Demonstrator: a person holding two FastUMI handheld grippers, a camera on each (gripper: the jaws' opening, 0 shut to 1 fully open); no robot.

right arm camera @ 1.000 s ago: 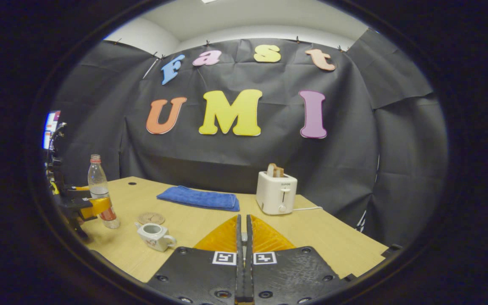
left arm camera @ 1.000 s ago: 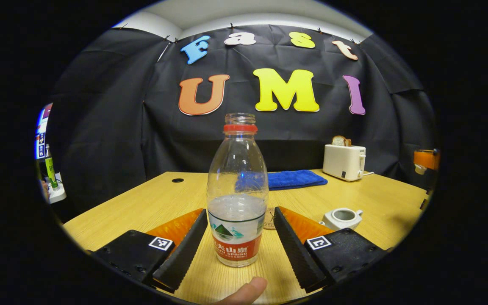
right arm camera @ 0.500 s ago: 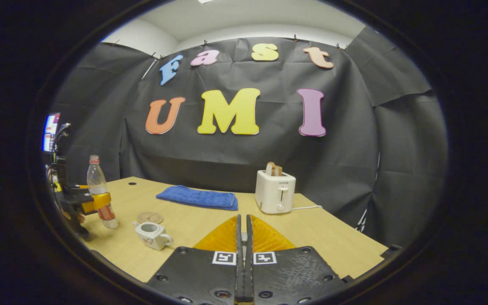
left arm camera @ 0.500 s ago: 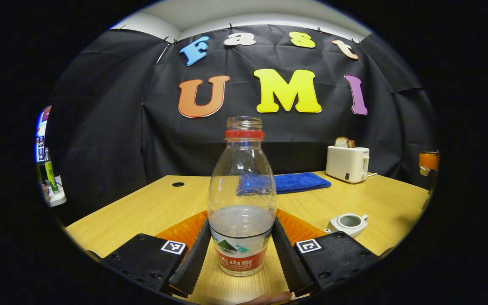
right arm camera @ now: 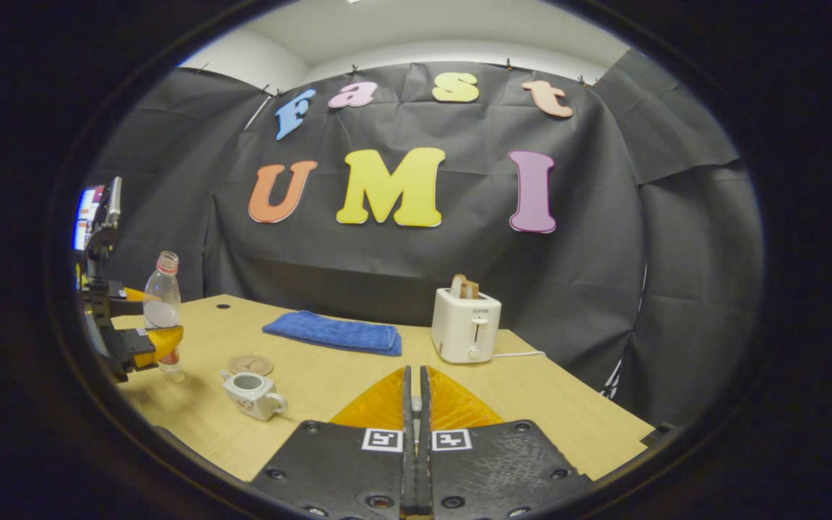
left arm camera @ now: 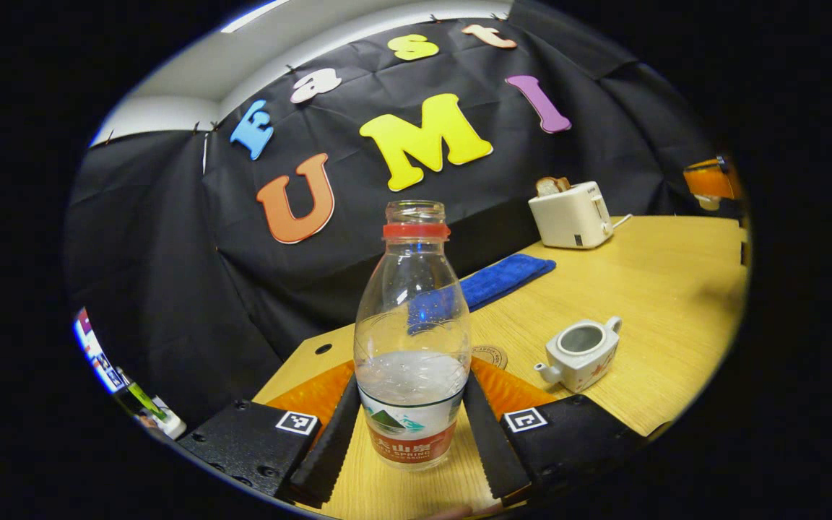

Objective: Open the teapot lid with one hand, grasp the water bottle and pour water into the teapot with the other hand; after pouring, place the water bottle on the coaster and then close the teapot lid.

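The left gripper (left arm camera: 410,422) clamps the uncapped water bottle (left arm camera: 412,339) at its label, both fingers pressing its sides; the bottle leans toward the lidless teapot (left arm camera: 579,353) on the table (left arm camera: 661,289). The bottle partly hides the coaster (left arm camera: 490,354). The right gripper (right arm camera: 414,433) has its fingers pressed together; nothing can be made out between them.

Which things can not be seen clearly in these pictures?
- Lid: the right gripper is closed, fingers edge-on in the right gripper view; whether it holds the lid is hidden.
- Coaster: partly behind the bottle and left gripper in the left gripper view.
- Teapot: water level inside too small to judge.
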